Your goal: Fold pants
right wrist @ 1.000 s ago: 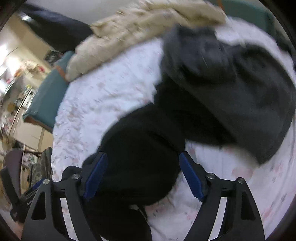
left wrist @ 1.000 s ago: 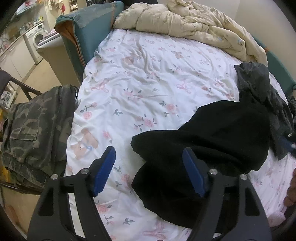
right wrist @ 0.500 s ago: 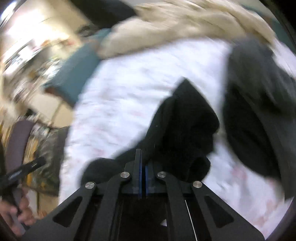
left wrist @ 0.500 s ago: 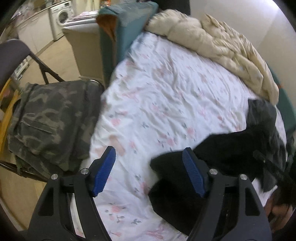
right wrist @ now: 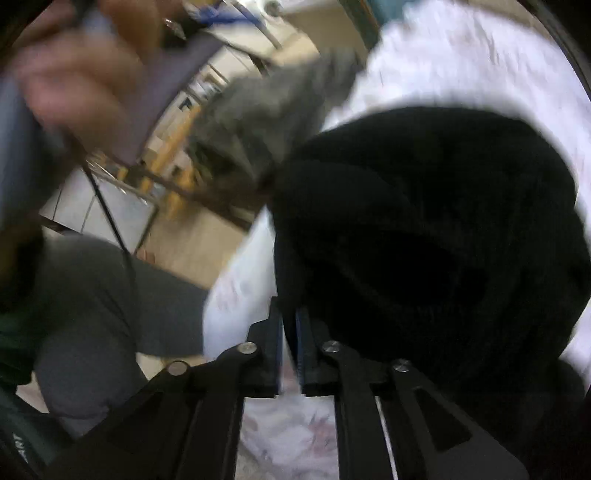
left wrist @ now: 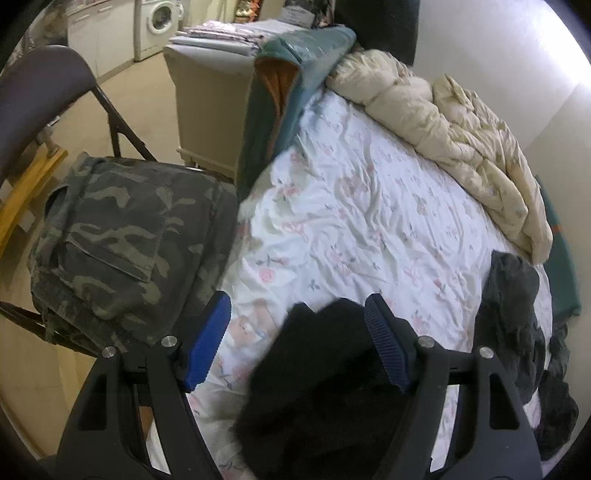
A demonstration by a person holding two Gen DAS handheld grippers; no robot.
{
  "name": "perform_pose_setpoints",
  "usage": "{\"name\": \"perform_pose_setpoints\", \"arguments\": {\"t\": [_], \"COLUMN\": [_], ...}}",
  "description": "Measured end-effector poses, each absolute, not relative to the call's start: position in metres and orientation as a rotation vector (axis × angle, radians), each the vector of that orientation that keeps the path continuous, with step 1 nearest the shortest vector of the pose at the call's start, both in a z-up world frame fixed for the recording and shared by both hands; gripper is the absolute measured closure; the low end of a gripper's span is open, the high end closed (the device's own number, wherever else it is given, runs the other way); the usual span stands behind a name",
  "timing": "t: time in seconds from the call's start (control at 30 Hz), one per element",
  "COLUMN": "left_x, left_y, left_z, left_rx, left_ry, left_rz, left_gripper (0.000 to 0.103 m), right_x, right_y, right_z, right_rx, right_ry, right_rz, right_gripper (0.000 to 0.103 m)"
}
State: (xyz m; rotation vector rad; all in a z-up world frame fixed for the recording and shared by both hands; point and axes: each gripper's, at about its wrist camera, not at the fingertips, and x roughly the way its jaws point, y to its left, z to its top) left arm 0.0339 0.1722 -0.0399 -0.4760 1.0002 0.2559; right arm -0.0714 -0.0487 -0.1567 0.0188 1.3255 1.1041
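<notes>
On the floral bed sheet (left wrist: 351, 221), the left gripper (left wrist: 297, 347) hangs wide and empty; half a second ago the black pants (left wrist: 321, 387) lay flatter. The right gripper (right wrist: 290, 332), since clamped on their edge, has hauled them up, so spreading is underway.

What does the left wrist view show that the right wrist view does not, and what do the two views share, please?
Only the left wrist view shows the cream duvet, the washing machine, the dark grey garment on the bed's right edge, and the left gripper with its jaws wide apart. Only the right wrist view shows the person's hand, blurred, and the right gripper, jaws closed on the black pants. Both show the black pants, the floral sheet and the camouflage pants on the chair.
</notes>
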Motion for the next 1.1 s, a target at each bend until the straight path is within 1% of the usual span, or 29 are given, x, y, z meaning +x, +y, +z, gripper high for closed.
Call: {"name": "perform_pose_setpoints", "arguments": {"t": [0.07, 0.1, 0.13, 0.17, 0.33, 0.4, 0.47, 0.57, 0.63, 0.73, 0.77, 0.9, 0.97, 1.03, 1.1], "left_x": [0.036, 0.037, 0.038, 0.039, 0.045, 0.045, 0.045, 0.039, 0.03, 0.017, 0.014, 0.007, 0.007, 0.007, 0.008], "left_y": [0.163, 0.159, 0.153, 0.148, 0.12, 0.109, 0.096, 0.074, 0.061, 0.047, 0.042, 0.029, 0.027, 0.03, 0.036], "left_z": [-0.044, -0.045, -0.047, -0.049, -0.066, -0.074, -0.082, -0.097, -0.108, -0.122, -0.128, -0.15, -0.151, -0.146, -0.138], "left_rx": [-0.455, -0.448, -0.437, -0.428, -0.38, -0.352, -0.306, -0.21, -0.167, -0.117, -0.101, -0.048, -0.03, -0.027, -0.019], "left_ry": [1.021, 1.028, 1.04, 1.051, 1.122, 1.151, 1.179, 1.232, 1.267, 1.313, 1.332, 1.399, 1.395, 1.374, 1.343], "left_rz": [0.229, 0.22, 0.201, 0.184, 0.113, 0.093, 0.067, 0.013, -0.02, -0.065, -0.075, -0.103, -0.093, -0.081, -0.059], "left_gripper": [0.031, 0.031, 0.031, 0.031, 0.031, 0.031, 0.031, 0.031, 0.031, 0.031, 0.031, 0.031, 0.031, 0.031, 0.031], "right_x": [-0.081, -0.086, -0.087, -0.086, -0.067, -0.043, -0.02, 0.007, 0.018, 0.021, 0.019, -0.004, -0.013, -0.034, -0.05], "right_y": [-0.053, -0.059, -0.065, -0.074, -0.155, -0.185, -0.221, -0.266, -0.278, -0.274, -0.264, -0.24, -0.225, -0.206, -0.196], "right_z": [-0.165, -0.163, -0.159, -0.151, -0.093, -0.085, -0.088, -0.111, -0.131, -0.149, -0.156, -0.175, -0.189, -0.204, -0.211], "right_rx": [-0.004, -0.007, -0.002, 0.011, 0.108, 0.177, 0.271, 0.383, 0.434, 0.485, 0.469, 0.346, 0.304, 0.224, 0.135], "right_ry": [1.353, 1.359, 1.36, 1.357, 1.203, 1.137, 1.106, 1.101, 1.164, 1.248, 1.295, 1.384, 1.46, 1.583, 1.648], "right_rz": [1.081, 1.082, 1.083, 1.08, 1.032, 0.926, 0.783, 0.581, 0.515, 0.545, 0.568, 0.612, 0.672, 0.78, 0.814], "right_gripper": [0.061, 0.056, 0.045, 0.037, 0.035, 0.033, 0.032, 0.032, 0.032, 0.032, 0.032, 0.032, 0.032, 0.032, 0.032]}}
